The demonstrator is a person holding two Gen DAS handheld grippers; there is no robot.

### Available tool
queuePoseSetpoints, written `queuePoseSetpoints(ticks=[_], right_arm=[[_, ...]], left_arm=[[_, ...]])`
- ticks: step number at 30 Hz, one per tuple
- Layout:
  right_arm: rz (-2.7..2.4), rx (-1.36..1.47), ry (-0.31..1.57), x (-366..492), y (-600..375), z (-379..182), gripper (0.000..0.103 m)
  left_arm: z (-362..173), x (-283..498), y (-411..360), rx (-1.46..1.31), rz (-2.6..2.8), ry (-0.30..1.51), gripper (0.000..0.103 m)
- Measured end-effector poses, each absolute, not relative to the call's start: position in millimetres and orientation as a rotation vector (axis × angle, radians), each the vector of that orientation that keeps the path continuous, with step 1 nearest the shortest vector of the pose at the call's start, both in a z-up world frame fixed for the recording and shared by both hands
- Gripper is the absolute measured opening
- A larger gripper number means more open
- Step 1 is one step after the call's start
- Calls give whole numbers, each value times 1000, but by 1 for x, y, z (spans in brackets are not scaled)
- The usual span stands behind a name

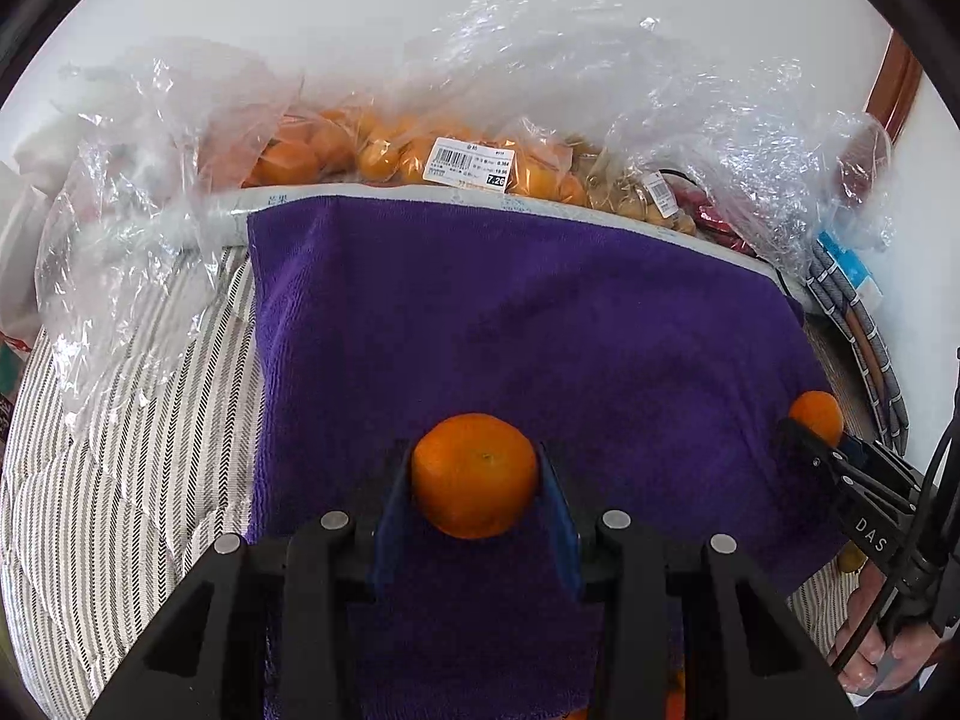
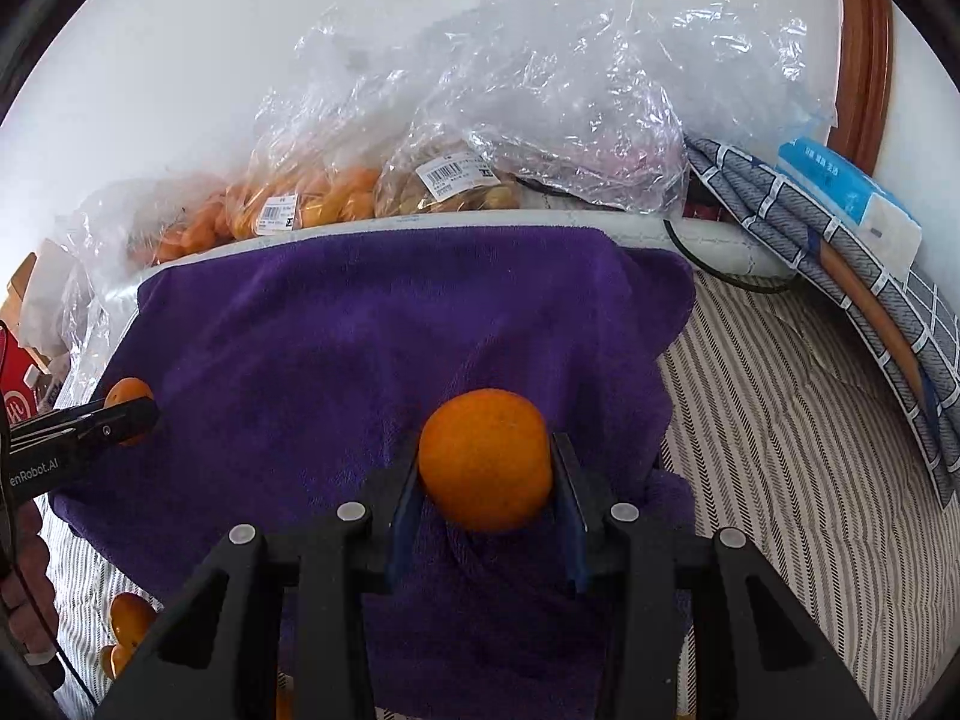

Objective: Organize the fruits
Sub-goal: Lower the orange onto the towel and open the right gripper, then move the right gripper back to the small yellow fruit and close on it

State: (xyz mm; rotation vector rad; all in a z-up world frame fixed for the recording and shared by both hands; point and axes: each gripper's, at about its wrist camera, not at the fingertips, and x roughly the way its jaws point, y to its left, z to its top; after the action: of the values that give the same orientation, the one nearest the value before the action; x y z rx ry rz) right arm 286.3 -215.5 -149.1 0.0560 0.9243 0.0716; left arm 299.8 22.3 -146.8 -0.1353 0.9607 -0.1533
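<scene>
My left gripper (image 1: 477, 474) is shut on an orange mandarin (image 1: 474, 474) and holds it over the purple towel (image 1: 510, 330). My right gripper (image 2: 486, 468) is shut on another mandarin (image 2: 485, 459) over the same towel (image 2: 360, 324). The right gripper also shows at the right edge of the left wrist view (image 1: 810, 429) with its mandarin (image 1: 817, 414). The left gripper shows at the left edge of the right wrist view (image 2: 129, 414) with its mandarin (image 2: 126, 393).
Clear plastic bags of mandarins (image 1: 384, 150) and of brown fruit (image 1: 636, 192) lie behind the towel by the white wall. Loose mandarins (image 2: 129, 618) lie on the striped bedding (image 2: 780, 480). A blue tissue pack (image 2: 852, 192) and a grey checked cloth (image 2: 798, 222) lie at the right.
</scene>
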Motion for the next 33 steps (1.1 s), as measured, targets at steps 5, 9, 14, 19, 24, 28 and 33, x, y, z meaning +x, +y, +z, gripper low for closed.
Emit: queuePoseSetpoints(ticks=[5, 9, 14, 19, 24, 28, 33], right_arm=[[68, 42, 932, 287, -213, -154, 39], [64, 42, 932, 287, -212, -154, 39], [55, 44, 940, 283, -212, -148, 46], [51, 71, 915, 265, -216, -131, 59], [20, 49, 885, 241, -216, -113, 60], [8, 34, 867, 217, -218, -102, 64], [8, 40, 855, 184, -226, -92, 65]], left_arm=[[-147, 301, 18, -96, -151, 959, 39], [-145, 301, 17, -93, -158, 954, 39], [-140, 297, 16, -98, -164, 944, 50], [-125, 280, 18, -106, -163, 904, 56], [-111, 255, 21, -88, -133, 859, 58], [-103, 230, 24, -81, -119, 839, 58], [-97, 198, 27, -54, -102, 823, 58]])
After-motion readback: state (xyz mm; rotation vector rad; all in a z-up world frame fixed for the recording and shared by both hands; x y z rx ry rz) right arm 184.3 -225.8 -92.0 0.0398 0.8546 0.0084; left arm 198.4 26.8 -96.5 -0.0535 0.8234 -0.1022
